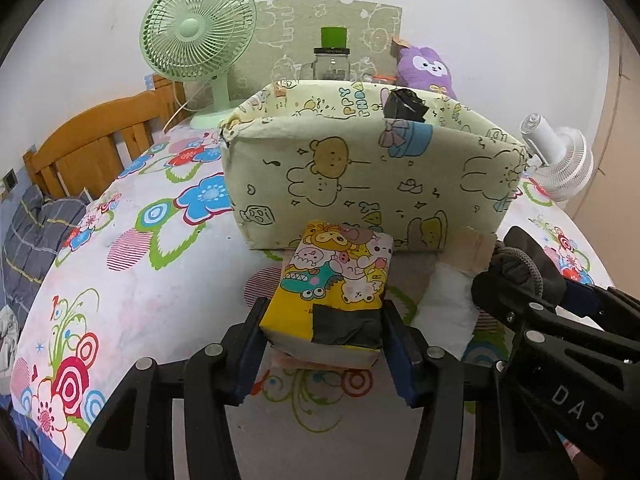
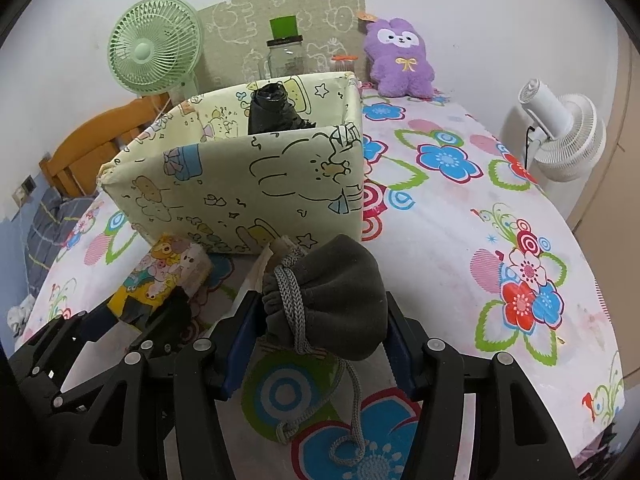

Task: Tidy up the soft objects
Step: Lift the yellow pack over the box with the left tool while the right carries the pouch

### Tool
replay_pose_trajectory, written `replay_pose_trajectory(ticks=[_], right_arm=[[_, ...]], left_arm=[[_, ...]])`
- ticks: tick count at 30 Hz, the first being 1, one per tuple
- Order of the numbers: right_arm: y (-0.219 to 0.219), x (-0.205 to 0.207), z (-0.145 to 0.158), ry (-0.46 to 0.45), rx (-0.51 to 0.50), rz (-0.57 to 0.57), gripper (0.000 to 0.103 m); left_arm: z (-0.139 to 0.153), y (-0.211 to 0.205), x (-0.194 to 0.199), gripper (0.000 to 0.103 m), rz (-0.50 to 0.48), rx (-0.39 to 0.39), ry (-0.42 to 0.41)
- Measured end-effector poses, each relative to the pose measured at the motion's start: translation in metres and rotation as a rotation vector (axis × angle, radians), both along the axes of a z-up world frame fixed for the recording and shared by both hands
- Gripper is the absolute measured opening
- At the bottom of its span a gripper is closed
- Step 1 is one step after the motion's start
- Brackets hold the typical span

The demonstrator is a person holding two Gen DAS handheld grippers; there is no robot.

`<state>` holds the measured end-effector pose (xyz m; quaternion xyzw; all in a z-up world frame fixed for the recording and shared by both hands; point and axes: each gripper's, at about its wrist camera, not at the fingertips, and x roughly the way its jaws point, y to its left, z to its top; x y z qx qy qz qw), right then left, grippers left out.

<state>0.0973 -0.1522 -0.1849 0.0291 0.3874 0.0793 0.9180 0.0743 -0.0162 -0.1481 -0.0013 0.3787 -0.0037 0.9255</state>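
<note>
Hiding beige cloths (image 2: 276, 250) beneath, gray pouch (image 2: 332, 300) (drawstring trailing) fills right tongs (image 2: 320, 340).

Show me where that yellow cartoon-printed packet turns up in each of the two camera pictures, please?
Left wrist view: the yellow cartoon packet sits bottom centre, between the fingers of the left gripper, just in front of the fabric box.
Right wrist view: the same packet lies at lower left, beside the grey drawstring pouch.
Shared landmark: the cream fabric box with bear drawings, directly behind the packet in both.
</note>
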Motion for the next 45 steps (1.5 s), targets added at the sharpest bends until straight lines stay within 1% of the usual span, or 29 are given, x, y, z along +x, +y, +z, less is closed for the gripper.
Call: replay_pose_trajectory(ticks=[2,4,8,14,15,16,18,22,26,32,45], right_arm=[[-0.001,-0.001,0.000,0.002,0.005,0.003,0.066],[-0.002,-0.003,0.001,-0.004,0.009,0.003,0.070],[-0.006,-0.006,0.001,-0.010,0.022,0.007,0.070],[-0.014,-0.004,-0.004,0.012,0.031,-0.012,0.070],[-0.016,-0.004,-0.005,0.013,0.033,-0.016,0.068],[-0.017,-0.004,-0.005,0.013,0.035,-0.018,0.062],[-0.018,-0.004,-0.005,0.020,0.046,-0.008,0.056],[-0.018,-0.005,-0.004,0.012,0.041,-0.003,0.051],[-0.019,-0.008,-0.001,0.004,0.050,-0.004,0.049],[-0.020,-0.014,0.012,-0.023,0.047,-0.008,0.048],[-0.018,-0.030,0.057,-0.108,0.046,-0.012,0.045]], left_arm=[[0.001,-0.002,-0.001,0.055,-0.002,0.001,-0.001],[0.002,-0.004,-0.003,0.055,-0.003,0.003,-0.004],[0.003,-0.007,-0.004,0.055,-0.005,0.013,-0.004],[0.002,-0.015,-0.005,0.055,-0.014,0.028,0.002],[0.002,-0.017,-0.005,0.055,-0.017,0.032,0.002],[0.003,-0.018,-0.005,0.055,-0.019,0.034,0.002],[0.003,-0.021,-0.005,0.055,-0.023,0.039,0.002],[0.004,-0.023,-0.006,0.055,-0.026,0.041,0.002],[0.007,-0.025,-0.009,0.055,-0.028,0.039,-0.009],[0.019,-0.025,-0.013,0.055,-0.024,0.025,-0.032],[0.059,-0.025,-0.025,0.055,-0.027,-0.006,-0.115]])
